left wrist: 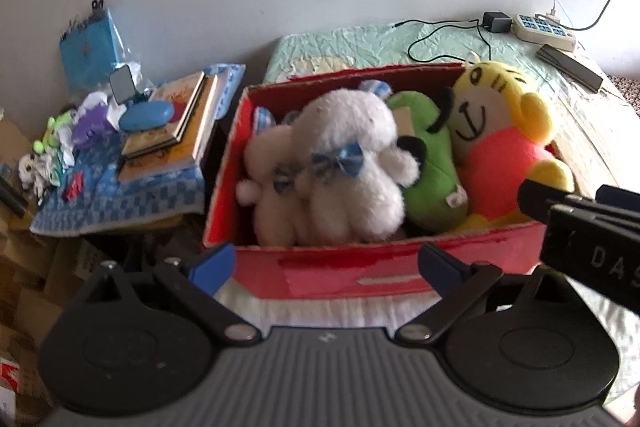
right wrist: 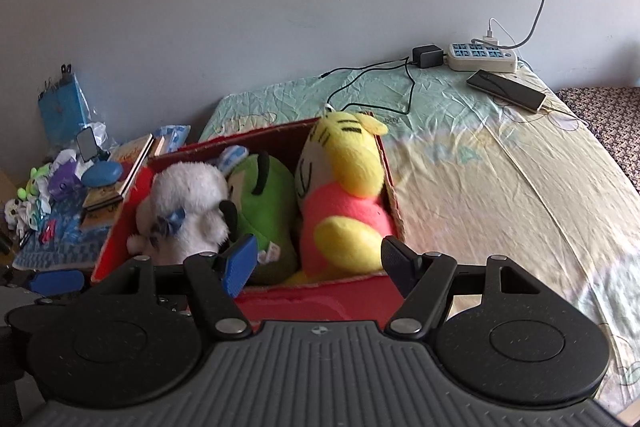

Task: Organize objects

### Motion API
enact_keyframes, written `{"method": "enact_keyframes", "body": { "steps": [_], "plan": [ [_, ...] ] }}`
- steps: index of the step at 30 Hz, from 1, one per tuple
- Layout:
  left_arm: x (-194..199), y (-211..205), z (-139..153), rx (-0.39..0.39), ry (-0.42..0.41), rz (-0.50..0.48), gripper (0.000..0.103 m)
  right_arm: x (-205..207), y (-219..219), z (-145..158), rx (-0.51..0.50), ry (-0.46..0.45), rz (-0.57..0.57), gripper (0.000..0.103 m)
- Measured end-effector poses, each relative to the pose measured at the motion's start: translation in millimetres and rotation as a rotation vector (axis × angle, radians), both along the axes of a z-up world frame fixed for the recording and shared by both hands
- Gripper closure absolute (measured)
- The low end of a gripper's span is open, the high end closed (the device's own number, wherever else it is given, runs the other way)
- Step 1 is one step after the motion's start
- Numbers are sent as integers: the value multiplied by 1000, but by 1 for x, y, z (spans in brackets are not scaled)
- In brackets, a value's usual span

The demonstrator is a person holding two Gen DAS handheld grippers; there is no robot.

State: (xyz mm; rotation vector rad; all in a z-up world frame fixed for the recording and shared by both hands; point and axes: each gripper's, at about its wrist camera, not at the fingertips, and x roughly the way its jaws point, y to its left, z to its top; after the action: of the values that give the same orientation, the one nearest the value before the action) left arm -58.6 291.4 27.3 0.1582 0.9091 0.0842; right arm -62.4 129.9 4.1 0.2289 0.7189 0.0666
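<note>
A red cardboard box [left wrist: 360, 267] stands on the bed, and three plush toys fill it. A white plush with a blue bow [left wrist: 348, 163] lies at the left. A green plush [left wrist: 428, 163] is in the middle. A yellow tiger plush with a pink body [left wrist: 496, 131] sits at the right. My left gripper [left wrist: 326, 261] hangs open in front of the box's near wall, holding nothing. My right gripper [right wrist: 320, 259] is open and empty too, just before the box [right wrist: 304, 303], near the tiger plush [right wrist: 344, 187] and the green plush [right wrist: 264, 203]. The white plush [right wrist: 188, 211] lies left of them.
Left of the box, a blue checked cloth [left wrist: 120, 203] carries stacked books [left wrist: 176, 131], a blue case [left wrist: 146, 115] and small toys. On the wrinkled bedsheet [right wrist: 480, 167] behind lie a power strip [right wrist: 480, 57], a charger with cable [right wrist: 428, 57] and a phone [right wrist: 508, 91]. Cardboard boxes [left wrist: 28, 287] sit lower left.
</note>
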Motion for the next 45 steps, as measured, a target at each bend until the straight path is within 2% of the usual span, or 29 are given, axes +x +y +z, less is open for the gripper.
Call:
{"method": "enact_keyframes", "body": {
  "steps": [5,18,27,45],
  "plan": [
    [15,11,2,-2,10,16,5,6,4,3,-7,-19,20,32],
    [39,18,0,-4,12,76,5,17,-7,-11,15,24,57,36],
    [41,9,-6,1,28,68,5,15,-11,-13,21,18,48,38],
    [35,25,-10,-24,32,62,5,5,0,-15,7,17,25,38]
  ]
}}
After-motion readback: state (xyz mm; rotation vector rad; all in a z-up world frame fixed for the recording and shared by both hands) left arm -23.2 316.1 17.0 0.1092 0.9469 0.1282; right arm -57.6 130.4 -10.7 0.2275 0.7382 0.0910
